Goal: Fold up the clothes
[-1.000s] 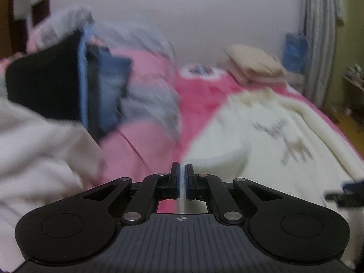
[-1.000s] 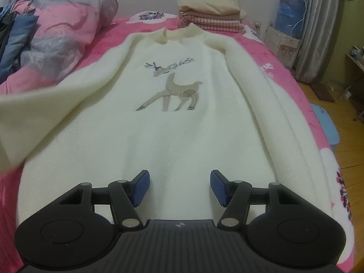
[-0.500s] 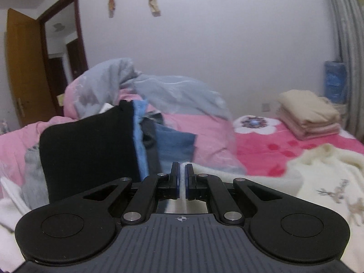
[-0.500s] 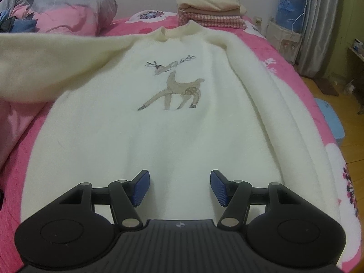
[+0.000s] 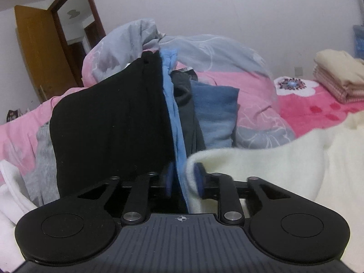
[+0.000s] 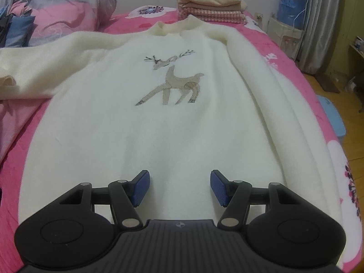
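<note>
A cream sweater (image 6: 173, 122) with a deer motif lies face up on the pink bed, collar far, hem near. Its left sleeve (image 6: 41, 68) stretches out to the left. My right gripper (image 6: 179, 186) is open and empty, low over the hem. In the left wrist view my left gripper (image 5: 183, 179) has its fingers parted, and the sleeve's cuff (image 5: 227, 161) lies over the right finger, slack. The left finger is partly hidden by the blue cloth in front of it.
A pile of folded dark and blue clothes (image 5: 127, 122) stands close ahead of the left gripper, with a grey-pink duvet (image 5: 204, 52) behind. Folded beige blankets (image 6: 209, 2) sit at the bed's head. The bed's right edge (image 6: 341, 159) drops to a wooden floor.
My left gripper was shut on the sleeve cuff and carried it out to the left; now its fingers have parted and the cuff hangs loose. The right gripper has stayed put.
</note>
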A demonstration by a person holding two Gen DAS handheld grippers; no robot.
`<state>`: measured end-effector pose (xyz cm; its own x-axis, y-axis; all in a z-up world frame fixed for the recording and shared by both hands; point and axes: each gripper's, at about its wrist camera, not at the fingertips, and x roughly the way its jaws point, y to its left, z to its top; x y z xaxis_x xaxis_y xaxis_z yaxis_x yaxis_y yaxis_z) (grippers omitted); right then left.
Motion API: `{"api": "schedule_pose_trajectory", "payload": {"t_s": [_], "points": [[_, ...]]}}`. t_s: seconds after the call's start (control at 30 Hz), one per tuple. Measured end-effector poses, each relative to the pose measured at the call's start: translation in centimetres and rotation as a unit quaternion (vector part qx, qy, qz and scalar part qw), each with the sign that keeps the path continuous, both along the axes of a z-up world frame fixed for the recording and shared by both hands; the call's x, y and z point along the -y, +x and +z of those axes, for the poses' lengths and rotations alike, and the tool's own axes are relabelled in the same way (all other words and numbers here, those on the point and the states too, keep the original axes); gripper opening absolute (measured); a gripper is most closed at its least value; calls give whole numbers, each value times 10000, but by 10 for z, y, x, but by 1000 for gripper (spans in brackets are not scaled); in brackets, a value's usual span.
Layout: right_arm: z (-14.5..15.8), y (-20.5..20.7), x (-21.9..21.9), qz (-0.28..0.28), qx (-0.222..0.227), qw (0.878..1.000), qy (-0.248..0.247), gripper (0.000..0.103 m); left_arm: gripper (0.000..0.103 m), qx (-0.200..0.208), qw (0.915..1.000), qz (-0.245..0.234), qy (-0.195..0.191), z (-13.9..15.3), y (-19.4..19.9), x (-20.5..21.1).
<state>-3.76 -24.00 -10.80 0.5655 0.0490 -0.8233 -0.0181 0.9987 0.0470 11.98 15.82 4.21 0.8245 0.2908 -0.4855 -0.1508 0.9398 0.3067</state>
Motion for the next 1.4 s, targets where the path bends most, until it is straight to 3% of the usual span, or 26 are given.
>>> {"api": "schedule_pose_trajectory", "payload": {"t_s": [0.13, 0.2, 0.37, 0.5, 0.57, 0.67, 0.8, 0.9, 1.03, 1.2, 1.4], "points": [[-1, 1, 3, -13, -7, 10000, 26, 63, 52, 75, 9992, -56, -401, 20, -15, -2], [-1, 1, 5, -26, -14, 10000, 77, 63, 77, 348, 9982, -15, -483, 33, -27, -3], [3, -1, 11, -56, 112, 9994, 323, 63, 79, 888, 9951, -141, -401, 60, -64, 2], [25, -9, 30, -186, 656, 9962, 539, 63, 79, 739, 9913, -821, -714, 60, -89, 25], [36, -12, 48, -424, 885, 9938, 514, 63, 79, 417, 9855, -1306, -1000, 48, -99, 45], [41, -10, 84, -918, 878, 9914, 306, 63, 79, -308, 9697, -1940, -1452, 12, -105, 80], [28, -7, 134, -1448, 365, 9880, 394, 62, 77, -1344, 9437, -2454, -1766, -53, -110, 128], [12, -1, 156, -1634, -132, 9830, 831, 55, 75, -1807, 9321, -2622, -1727, -93, -113, 154], [-6, 9, 159, -1518, -544, 9809, 1089, 41, 74, -1955, 9325, -2673, -1443, -126, -122, 174], [2, 14, 155, -1320, -401, 9871, 809, 6, 73, -2040, 9310, -2644, -1471, -140, -126, 169], [43, 37, 171, -1404, 261, 9880, 594, 6, 72, -1963, 9366, -2534, -1419, -147, -128, 160]]}}
